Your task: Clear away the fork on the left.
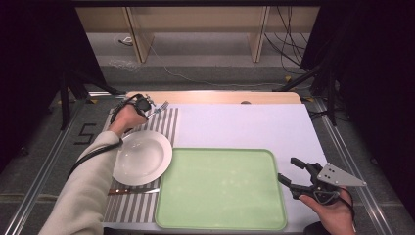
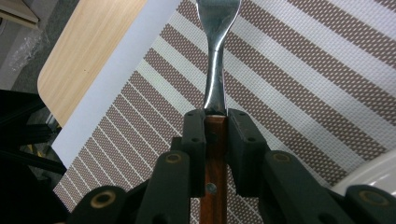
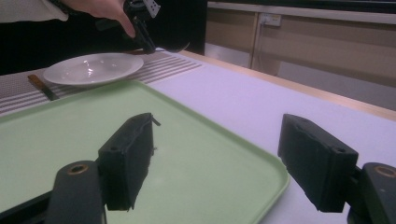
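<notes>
The left tongs [image 2: 215,140] are pinching the wooden handle of a fork [image 2: 215,65], both pads pressed flat against its sides just below where the wood meets the steel, so the shank and tines run straight out ahead of the jaws over the striped placemat [image 2: 303,79]. The risk I see lies in that grip: the handle is narrow and smooth and is held near one end, so any tilt of the hand could let the fork pivot or slide between the pads and drop askew onto the mat, or knock the rim of the white plate [image 1: 142,157] just beside it. In the high view the left tongs [image 1: 146,105] and fork sit at the far edge of the placemat, near the desk's far left corner, beyond the plate. A knife [image 1: 133,191] lies at the mat's near edge, on the plate's other side. The right tongs [image 3: 219,158] are spread with nothing between them, low by the near right corner of the green tray [image 1: 220,188], well apart from the fork.
</notes>
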